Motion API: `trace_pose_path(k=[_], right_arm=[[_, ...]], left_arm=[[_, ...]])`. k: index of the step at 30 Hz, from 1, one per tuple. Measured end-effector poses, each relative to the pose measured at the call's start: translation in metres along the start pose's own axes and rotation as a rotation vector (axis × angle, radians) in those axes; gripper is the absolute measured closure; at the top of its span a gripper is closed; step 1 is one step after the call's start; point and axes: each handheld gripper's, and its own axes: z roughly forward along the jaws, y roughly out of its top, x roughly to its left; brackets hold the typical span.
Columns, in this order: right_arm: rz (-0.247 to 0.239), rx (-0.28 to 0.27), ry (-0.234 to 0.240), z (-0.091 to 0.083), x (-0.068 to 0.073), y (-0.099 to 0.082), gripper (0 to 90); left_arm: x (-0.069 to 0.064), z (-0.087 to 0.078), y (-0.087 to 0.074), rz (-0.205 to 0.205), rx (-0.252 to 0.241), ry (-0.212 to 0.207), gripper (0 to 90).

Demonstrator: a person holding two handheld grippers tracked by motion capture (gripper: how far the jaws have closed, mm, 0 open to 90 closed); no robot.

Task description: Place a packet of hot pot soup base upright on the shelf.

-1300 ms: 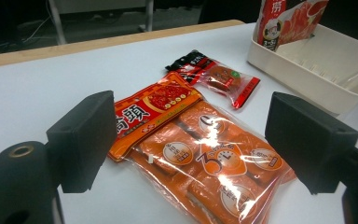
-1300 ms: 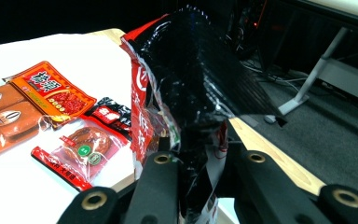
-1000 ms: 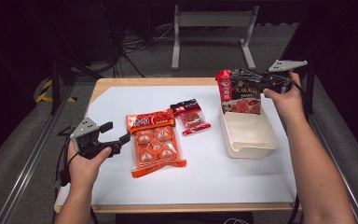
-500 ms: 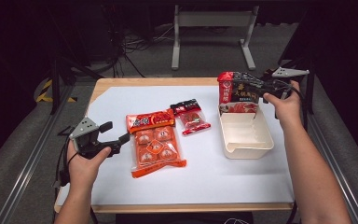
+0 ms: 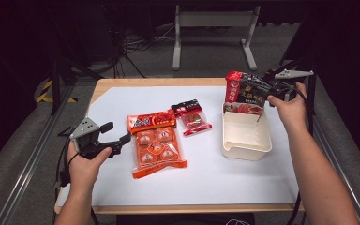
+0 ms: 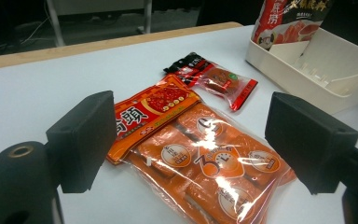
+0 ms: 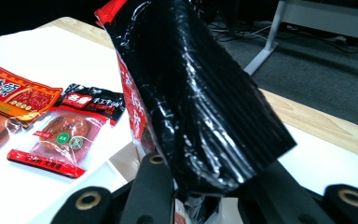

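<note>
The black and red packet [image 5: 244, 93] stands upright at the far end of the white tray [image 5: 245, 145], near the far right corner of the surface [image 5: 225, 183]. The right tool [image 5: 273, 88] grips its upper edge; the jaws have just been opening slightly with the film between them. The packet looks light, soft and slick, so it is best held at the sealed top edge. The tray holds nothing else. The left tool [image 5: 122, 139] is open, beside the orange packet [image 5: 155, 145]; the small red packet [image 5: 193, 117] lies mid-surface.
</note>
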Motion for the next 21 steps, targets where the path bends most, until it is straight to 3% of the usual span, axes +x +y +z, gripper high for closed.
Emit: trace_pose_path(k=[3,5,11,18,21], right_arm=[[-0.066,-0.001,0.027,0.000,-0.003,0.001,78.0],[-0.078,-0.005,0.050,0.001,-0.006,0.001,79.0],[-0.063,-0.045,0.106,0.003,-0.012,-0.001,80.3],[-0.113,-0.104,0.193,0.007,-0.013,0.000,80.1],[-0.113,-0.095,0.188,0.007,-0.015,0.000,79.9]], left_arm=[[0.000,0.001,0.000,0.000,0.000,-0.001,17.6],[0.000,0.002,0.000,-0.001,0.002,0.000,17.6],[-0.001,0.004,0.001,0.000,0.005,-0.004,17.6],[0.000,0.008,0.000,-0.003,0.018,-0.009,17.6],[-0.001,0.009,0.000,0.001,0.017,-0.014,17.5]])
